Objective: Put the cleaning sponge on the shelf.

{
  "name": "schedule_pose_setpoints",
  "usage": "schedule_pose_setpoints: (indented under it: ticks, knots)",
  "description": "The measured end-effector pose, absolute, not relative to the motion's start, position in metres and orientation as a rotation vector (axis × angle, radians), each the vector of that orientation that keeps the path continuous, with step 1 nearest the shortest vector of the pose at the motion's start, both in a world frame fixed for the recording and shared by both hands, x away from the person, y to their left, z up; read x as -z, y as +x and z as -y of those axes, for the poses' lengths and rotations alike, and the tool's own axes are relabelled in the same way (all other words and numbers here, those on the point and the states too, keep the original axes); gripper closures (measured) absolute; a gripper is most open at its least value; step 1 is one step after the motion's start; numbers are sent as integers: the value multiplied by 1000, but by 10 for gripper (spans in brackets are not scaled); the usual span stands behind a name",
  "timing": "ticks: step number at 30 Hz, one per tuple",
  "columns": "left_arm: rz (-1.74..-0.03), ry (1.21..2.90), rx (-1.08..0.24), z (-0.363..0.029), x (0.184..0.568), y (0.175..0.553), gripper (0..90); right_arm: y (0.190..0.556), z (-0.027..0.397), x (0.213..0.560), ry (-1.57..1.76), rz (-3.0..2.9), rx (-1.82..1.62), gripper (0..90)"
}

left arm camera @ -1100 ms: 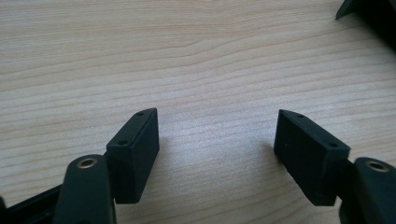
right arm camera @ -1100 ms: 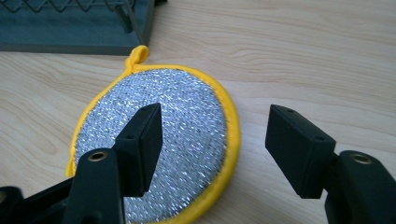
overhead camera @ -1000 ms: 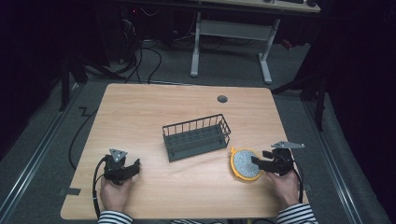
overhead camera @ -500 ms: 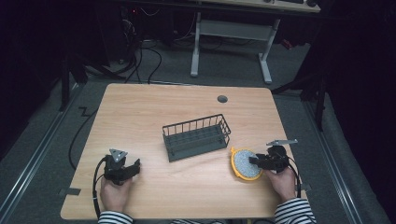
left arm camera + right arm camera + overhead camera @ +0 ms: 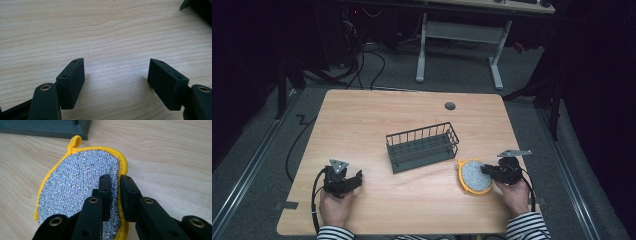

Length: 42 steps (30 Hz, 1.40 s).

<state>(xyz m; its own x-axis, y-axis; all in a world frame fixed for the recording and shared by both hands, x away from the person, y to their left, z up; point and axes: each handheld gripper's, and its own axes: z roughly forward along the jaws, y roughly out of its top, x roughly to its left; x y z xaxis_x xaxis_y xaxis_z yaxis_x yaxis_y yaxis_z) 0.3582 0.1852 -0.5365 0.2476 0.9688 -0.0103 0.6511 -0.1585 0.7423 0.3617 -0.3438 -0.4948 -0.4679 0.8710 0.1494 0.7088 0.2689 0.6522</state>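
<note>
— Right gripper view first: what's the scouring pad (image 5: 75,185) doing?
— It's silver mesh with a yellow rim, lying on the table (image 5: 175,157) near its front right edge, its loop pointing at the wire basket (image 5: 423,146) just beside it.
— And the right gripper (image 5: 115,185)?
— Its jaws have just been closing and now pinch the pad's edge.
— The other one?
— The left gripper (image 5: 115,75) rests near the front left, jaws spread wide over bare wood, well apart from the pad.

Showing pale matt wood grain across the table (image 5: 362,120); glinting silver mesh weave on the scrubber pad (image 5: 75,185), bound in soft yellow cloth; looking dull, dark wire on the rack (image 5: 422,147); matt black plastic jaws.
</note>
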Motion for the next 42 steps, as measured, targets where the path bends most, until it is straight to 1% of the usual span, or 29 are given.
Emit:
schedule_pose_setpoints:
  ticks: [11,29,32,37,42]
  knots:
    - [-1475,1888,-641,-185,537,358,303,356,342,474,1412,-2289,-1012,803]
    - [-1475,1890,-643,-185,536,358,305,358,328,410,1224,-2242,-1094,802]
    - [-1474,1890,-643,-185,536,358,305,362,325,397,1188,-2228,-1105,802]
    - [-1474,1890,-642,-185,536,358,305,371,318,387,1169,-2215,-1126,801]
    - [-1473,1890,-642,-185,536,358,304,387,305,376,1147,-2208,-1111,801]
